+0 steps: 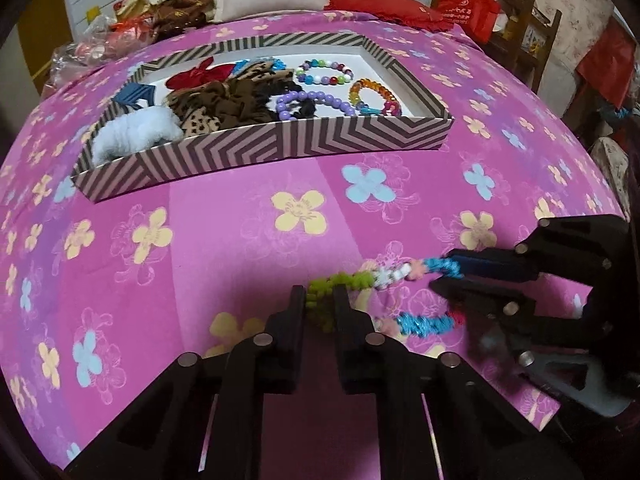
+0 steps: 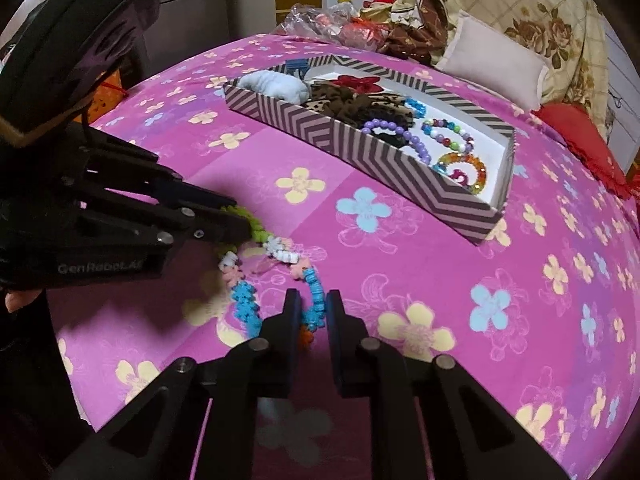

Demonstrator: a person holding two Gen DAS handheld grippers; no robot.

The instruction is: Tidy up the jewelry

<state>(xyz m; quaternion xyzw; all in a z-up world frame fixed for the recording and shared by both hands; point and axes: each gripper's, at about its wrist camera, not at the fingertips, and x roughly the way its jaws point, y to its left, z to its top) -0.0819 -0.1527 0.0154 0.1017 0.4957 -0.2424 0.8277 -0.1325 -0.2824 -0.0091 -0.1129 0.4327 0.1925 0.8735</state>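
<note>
Spreading under everything is the bed with its pink flowered cover, and it carries the whole job. Ahead of both tools, well beyond their tips, sits the striped box, already well filled: a white fluffy scrunchie at the end ahead and to the left of the left tool, leopard and brown scrunchies with a red bow in the middle, and three bead bracelets at the end that lies ahead of the right tool. That much of the sorting looks done.

What looks left, as far as these views reach, is one piece: a multicoloured bead loop lying on the cover between the two tools, not yet in the box.

The left tool is closed on the loop's green stretch, the beads pinched between its fingers. The right tool is likewise closed on a blue stretch at its own tips. Each tool points in toward the other from the side, the loop strung between them.

I judge the task to be near its end: this loop needs lifting and carrying forward into the box.
</note>
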